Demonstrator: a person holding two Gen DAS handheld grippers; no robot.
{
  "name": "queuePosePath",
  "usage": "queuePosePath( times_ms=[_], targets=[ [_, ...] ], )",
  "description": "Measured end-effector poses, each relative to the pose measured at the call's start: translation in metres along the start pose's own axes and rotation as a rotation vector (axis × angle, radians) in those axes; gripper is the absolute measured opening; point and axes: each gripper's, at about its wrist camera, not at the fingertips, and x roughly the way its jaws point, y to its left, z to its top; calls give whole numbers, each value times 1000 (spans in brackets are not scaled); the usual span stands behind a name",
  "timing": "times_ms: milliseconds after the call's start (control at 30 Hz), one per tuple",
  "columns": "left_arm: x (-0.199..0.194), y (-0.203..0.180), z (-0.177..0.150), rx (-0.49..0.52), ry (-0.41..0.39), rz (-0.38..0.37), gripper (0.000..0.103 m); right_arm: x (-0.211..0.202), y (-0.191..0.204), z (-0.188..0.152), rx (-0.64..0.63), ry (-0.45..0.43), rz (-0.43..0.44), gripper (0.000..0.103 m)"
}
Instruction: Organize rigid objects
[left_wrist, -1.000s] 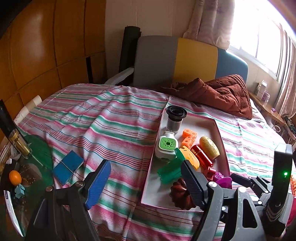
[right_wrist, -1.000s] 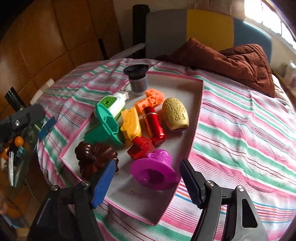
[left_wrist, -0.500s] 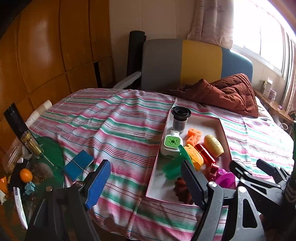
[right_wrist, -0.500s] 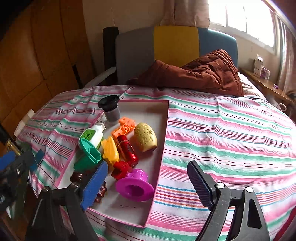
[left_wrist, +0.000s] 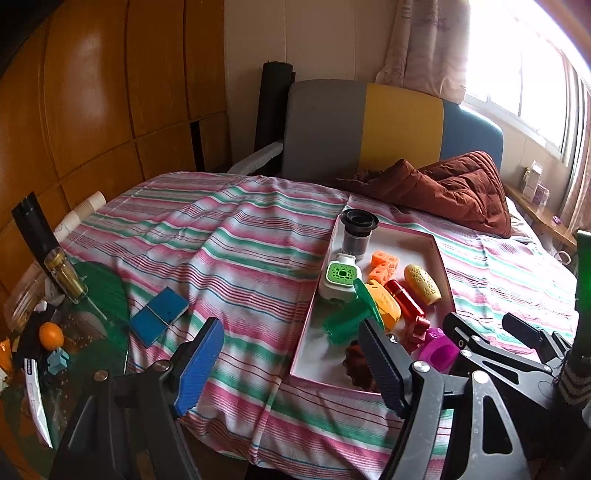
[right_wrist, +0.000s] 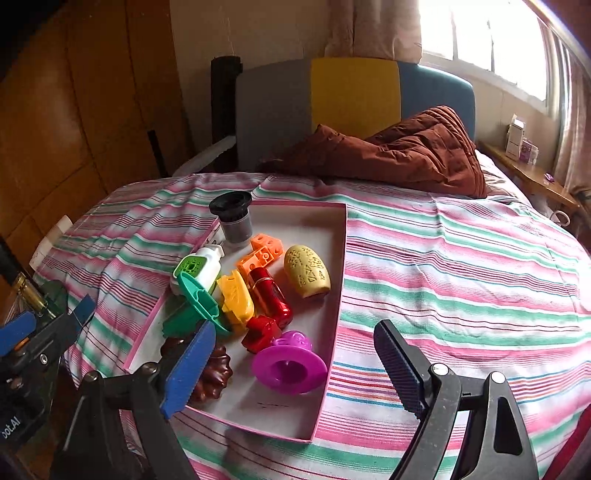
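Plastic toys (right_wrist: 266, 295) were found clustered inside the pink-rimmed tray (right_wrist: 341, 258). Both the left gripper (left_wrist: 291, 363) and right gripper (right_wrist: 295, 365) were held empty, jaws spread. A square, centred approach is advised.

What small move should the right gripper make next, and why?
Probably ease the right gripper forward and down over the purple flared plastic piece. The gripper is open and empty, and that piece lies on its side nearest it, in the pink-rimmed shallow tray. The left gripper is also open.
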Motion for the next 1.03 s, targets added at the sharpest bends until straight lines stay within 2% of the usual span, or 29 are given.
queuePosePath(
  times_ms=[567, 833, 1033],
  targets=[
    [0, 6, -2, -5, 6, -11, 75, -2, 7, 7, -14, -14, -4, 88],
    [2, 7, -2, 6, -13, -6, 62, 1, 8, 8, -18, -10, -4, 88],
    [6, 10, -1, 3, -3, -11, 60, 6, 9, 8, -19, -3, 0, 88]
  ],
)
